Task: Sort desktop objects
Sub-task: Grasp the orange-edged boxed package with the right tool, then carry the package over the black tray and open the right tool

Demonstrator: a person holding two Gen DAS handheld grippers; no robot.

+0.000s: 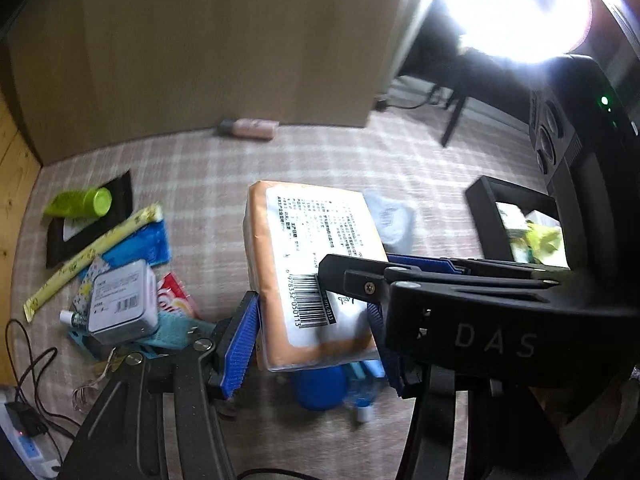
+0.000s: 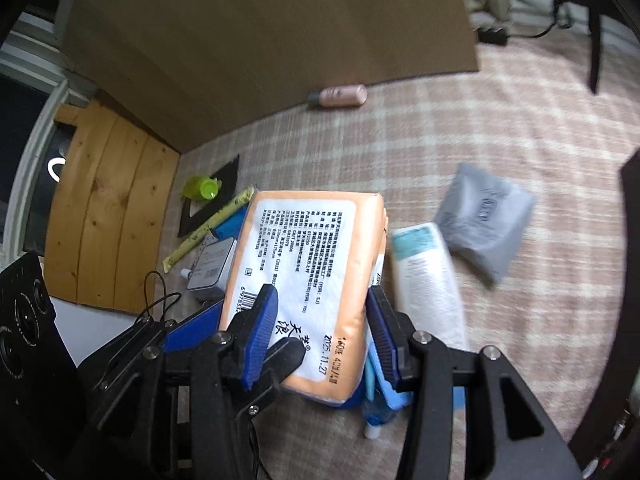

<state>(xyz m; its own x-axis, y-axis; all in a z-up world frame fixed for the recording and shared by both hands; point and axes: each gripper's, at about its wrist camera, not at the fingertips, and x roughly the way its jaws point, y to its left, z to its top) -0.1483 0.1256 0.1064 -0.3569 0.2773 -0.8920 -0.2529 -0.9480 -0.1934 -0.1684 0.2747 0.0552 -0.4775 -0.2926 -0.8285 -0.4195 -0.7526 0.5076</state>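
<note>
We are looking at a bench covered in a pink plaid cloth (image 2: 480, 128). A pink bottle (image 2: 340, 96) is lying at its back edge against a cardboard panel (image 2: 260, 40). A grey pouch (image 2: 486, 220) is lying toward the right side, a green bottle (image 1: 80, 202) and a yellow stick packet (image 1: 92, 252) near the left edge.

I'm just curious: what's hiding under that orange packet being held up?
Under the orange packet a round blue lid and a small blue bottle with a white cap peek out on the checked cloth. Whatever lies further beneath is covered.
</note>
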